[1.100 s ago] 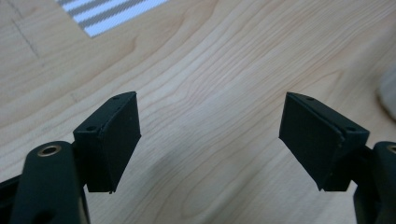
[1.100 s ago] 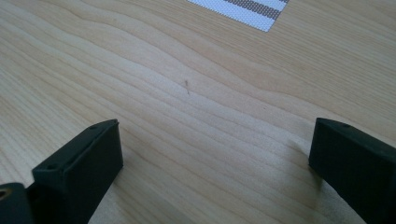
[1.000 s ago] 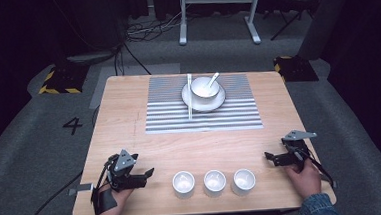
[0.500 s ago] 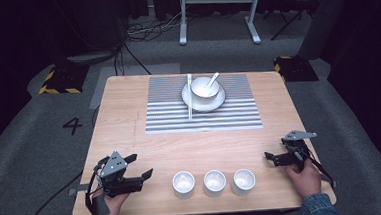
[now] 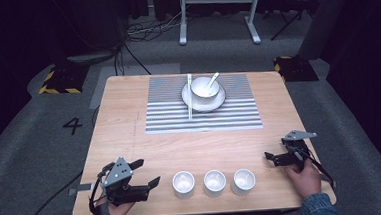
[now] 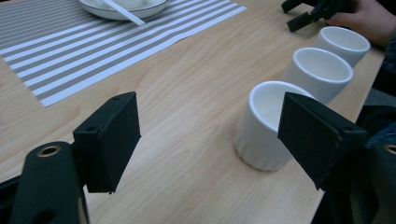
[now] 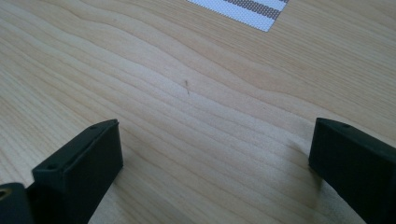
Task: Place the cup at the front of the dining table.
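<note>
Three white cups stand in a row near the table's front edge: the left cup (image 5: 183, 183) (image 6: 264, 126), the middle cup (image 5: 214, 182) (image 6: 317, 70) and the right cup (image 5: 243, 181) (image 6: 343, 42). My left gripper (image 5: 146, 173) (image 6: 208, 121) is open, a little left of the left cup and pointing along the row, with nothing between its jaws. My right gripper (image 5: 276, 149) (image 7: 212, 144) is open low over bare wood, to the right of the cups. It also appears far off as the right gripper (image 6: 313, 11).
A striped placemat (image 5: 201, 112) (image 6: 93, 51) (image 7: 252, 9) lies at the far middle of the wooden table (image 5: 129, 121). On it sits a plate (image 5: 218, 102) holding a bowl (image 5: 205, 89) with a spoon (image 5: 212, 78), and chopsticks (image 5: 190, 95) lie beside the plate.
My left gripper has turned to point right toward the row of cups and shifted slightly toward the front edge. The right gripper has stayed put.
</note>
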The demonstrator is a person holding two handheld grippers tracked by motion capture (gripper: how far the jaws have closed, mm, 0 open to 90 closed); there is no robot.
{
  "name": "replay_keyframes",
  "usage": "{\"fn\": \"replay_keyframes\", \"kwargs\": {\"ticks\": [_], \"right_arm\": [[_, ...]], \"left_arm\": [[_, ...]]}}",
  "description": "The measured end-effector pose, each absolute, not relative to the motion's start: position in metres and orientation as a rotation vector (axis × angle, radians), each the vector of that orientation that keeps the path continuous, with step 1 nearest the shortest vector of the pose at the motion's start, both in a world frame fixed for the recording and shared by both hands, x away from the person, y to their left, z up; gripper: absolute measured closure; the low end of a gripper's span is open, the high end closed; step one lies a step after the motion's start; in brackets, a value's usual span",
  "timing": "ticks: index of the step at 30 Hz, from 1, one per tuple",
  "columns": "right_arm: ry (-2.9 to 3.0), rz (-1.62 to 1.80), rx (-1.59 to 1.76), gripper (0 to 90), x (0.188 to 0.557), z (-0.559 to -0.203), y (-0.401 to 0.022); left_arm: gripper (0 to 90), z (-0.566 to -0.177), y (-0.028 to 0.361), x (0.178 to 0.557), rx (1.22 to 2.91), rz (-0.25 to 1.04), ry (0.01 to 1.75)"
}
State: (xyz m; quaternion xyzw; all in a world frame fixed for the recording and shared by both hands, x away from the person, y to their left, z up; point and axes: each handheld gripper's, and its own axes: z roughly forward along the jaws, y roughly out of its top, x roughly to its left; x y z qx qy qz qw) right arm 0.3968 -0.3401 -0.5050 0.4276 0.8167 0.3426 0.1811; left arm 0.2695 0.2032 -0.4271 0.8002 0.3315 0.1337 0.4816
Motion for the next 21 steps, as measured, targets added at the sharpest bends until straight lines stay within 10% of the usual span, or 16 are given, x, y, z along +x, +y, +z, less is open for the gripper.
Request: {"fn": "replay_keyframes", "kwargs": {"ticks": [21], "right_arm": [[2.306,0.968,1.208,2.8,0.397,-0.505,-0.34]], "left_arm": [[15.7,-0.455,0.139,0.268,1.987,0.206,0.727]]}}
